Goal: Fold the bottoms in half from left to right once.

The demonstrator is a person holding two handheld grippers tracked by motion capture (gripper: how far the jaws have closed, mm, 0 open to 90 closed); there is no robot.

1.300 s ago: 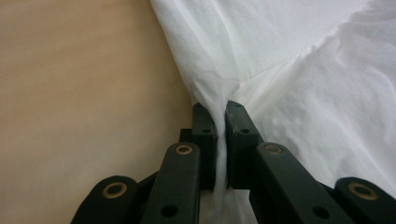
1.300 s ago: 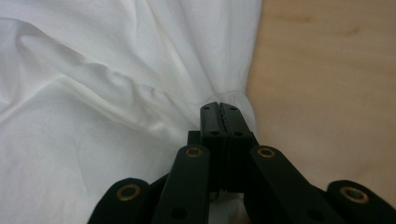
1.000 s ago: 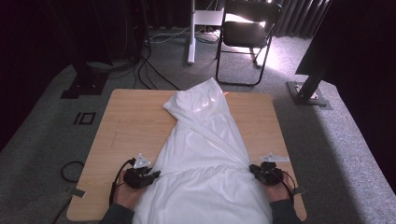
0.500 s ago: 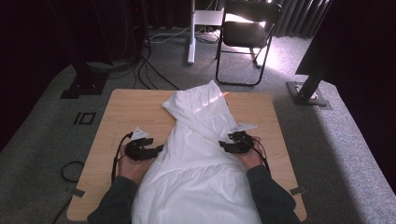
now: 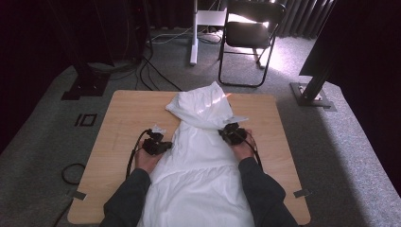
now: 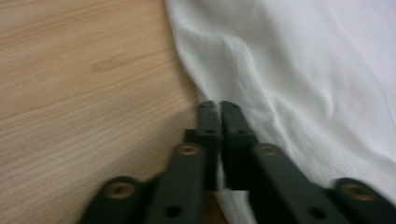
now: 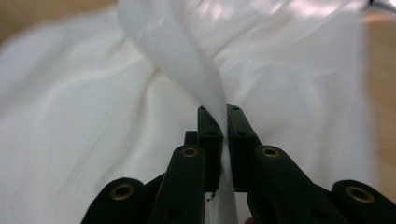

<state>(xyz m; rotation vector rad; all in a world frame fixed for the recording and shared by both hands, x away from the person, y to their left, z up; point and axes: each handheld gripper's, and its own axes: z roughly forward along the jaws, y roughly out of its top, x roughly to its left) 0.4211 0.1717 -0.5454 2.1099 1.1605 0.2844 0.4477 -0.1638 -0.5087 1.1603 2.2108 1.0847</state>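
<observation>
Wooden tabletop (image 5: 118, 123), white cloth garment (image 5: 203, 156) down its middle. Left claw (image 6: 218, 106) just closed, pinching garment's left edge. Right claw (image 7: 219, 112) just closed, clamping raised fold. Bare wood either side.

— Any words or numbers to read here?
— None. The cloth (image 5: 201, 156) and table (image 5: 118, 123) bear no print; perhaps the dark, blurred gear on the floor carries labels, but I can't tell.
</observation>
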